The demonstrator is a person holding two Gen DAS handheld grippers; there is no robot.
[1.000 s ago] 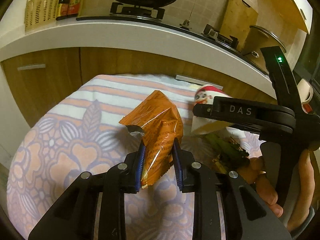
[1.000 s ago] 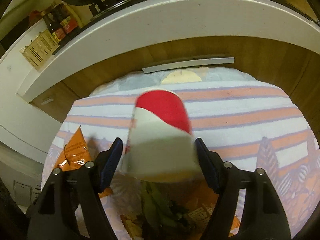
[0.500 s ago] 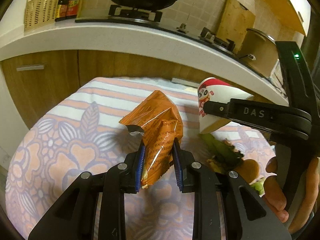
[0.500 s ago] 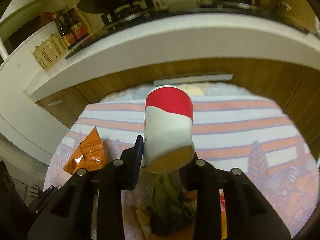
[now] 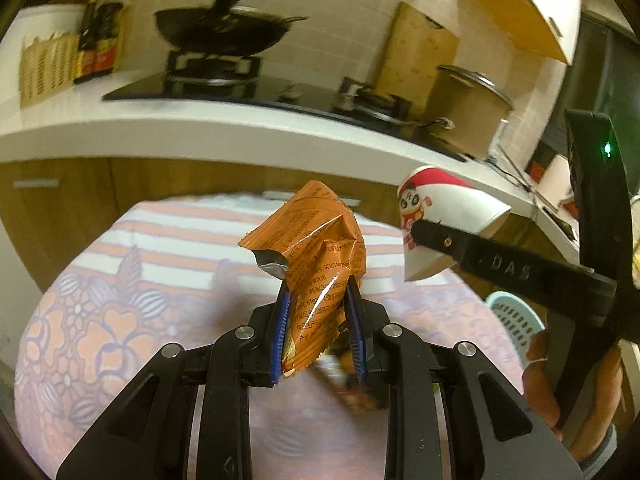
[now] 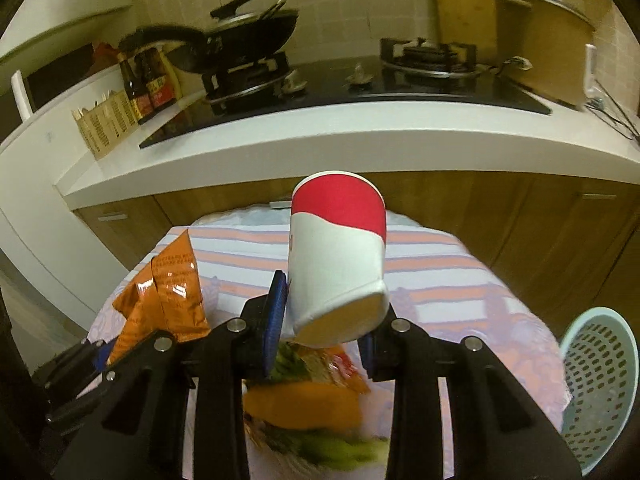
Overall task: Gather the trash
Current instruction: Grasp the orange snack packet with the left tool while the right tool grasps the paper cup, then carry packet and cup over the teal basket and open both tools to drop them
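Observation:
My left gripper (image 5: 318, 316) is shut on an orange snack wrapper (image 5: 316, 256) and holds it above the table; the wrapper also shows in the right wrist view (image 6: 164, 300). My right gripper (image 6: 326, 316) is shut on a red and white paper cup (image 6: 338, 256), squashed and tilted with its base away from me. The cup also shows at the right of the left wrist view (image 5: 436, 216), level with the wrapper. More trash (image 6: 308, 400), orange peel and green scraps, lies on the flowered tablecloth (image 6: 460, 288) below the right gripper.
A light blue perforated basket (image 6: 600, 392) stands low at the table's right edge. Behind the table runs a white kitchen counter (image 6: 360, 136) with a hob, a wok (image 5: 220, 32), sauce bottles (image 6: 144, 84) and a pot (image 6: 536, 36). Wooden cabinet doors sit under it.
Both grippers have risen well above the table with the wrapper and the cup. The right gripper closed on the cup about a second ago. The blue basket has come into view.

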